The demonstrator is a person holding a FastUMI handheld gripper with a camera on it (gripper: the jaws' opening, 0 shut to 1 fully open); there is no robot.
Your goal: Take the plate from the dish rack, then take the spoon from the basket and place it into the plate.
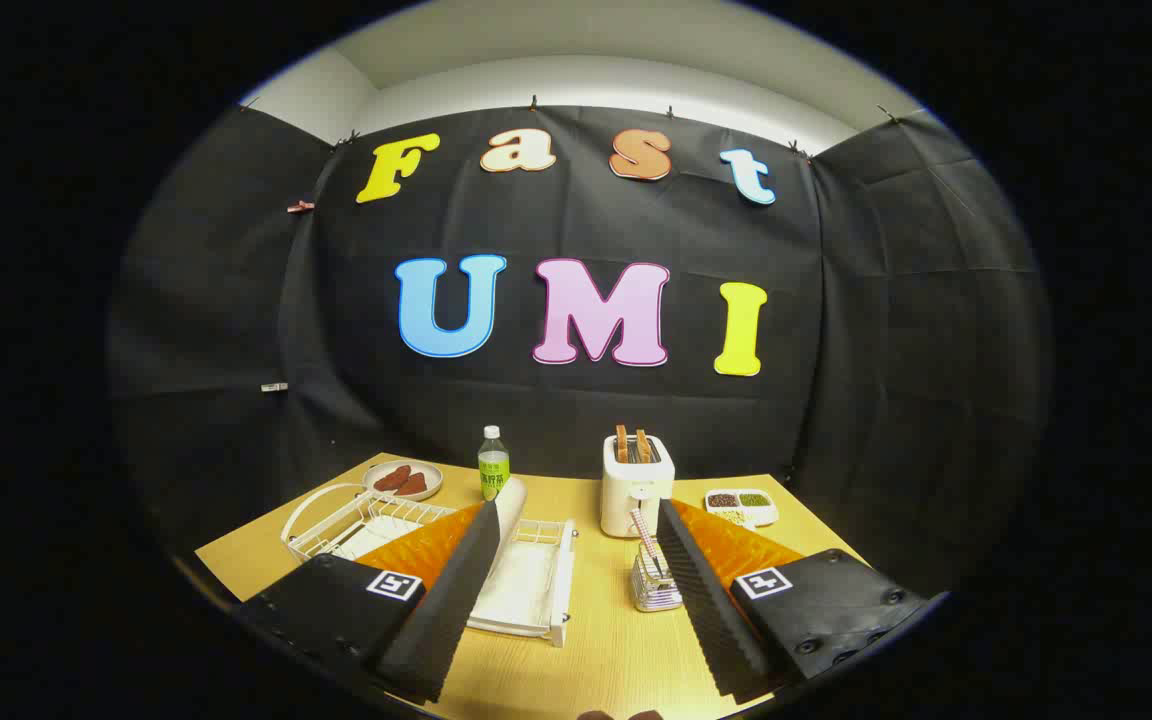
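The gripper hangs above the near edge of the pale wooden table, its two fingers spread wide apart with nothing between them but bare tabletop. Just ahead of the left finger sits the white wire dish rack on its white drip tray, and a white round plate stands on edge in it, its rim rising right beside the left fingertip; whether they touch is hard to say. Close to the right finger stands the small clear basket, and the spoon with the red-and-white checked handle leans up out of it, tilted toward the rack side. Beyond the basket, a white toaster holds two brown slices upright in its slots. Further back, a clear bottle with a green label stands upright, and off to its left a small grey dish carrying reddish pieces rests near the far edge. Over on the right, a white divided tray with dark and green fillings lies beyond the right finger.
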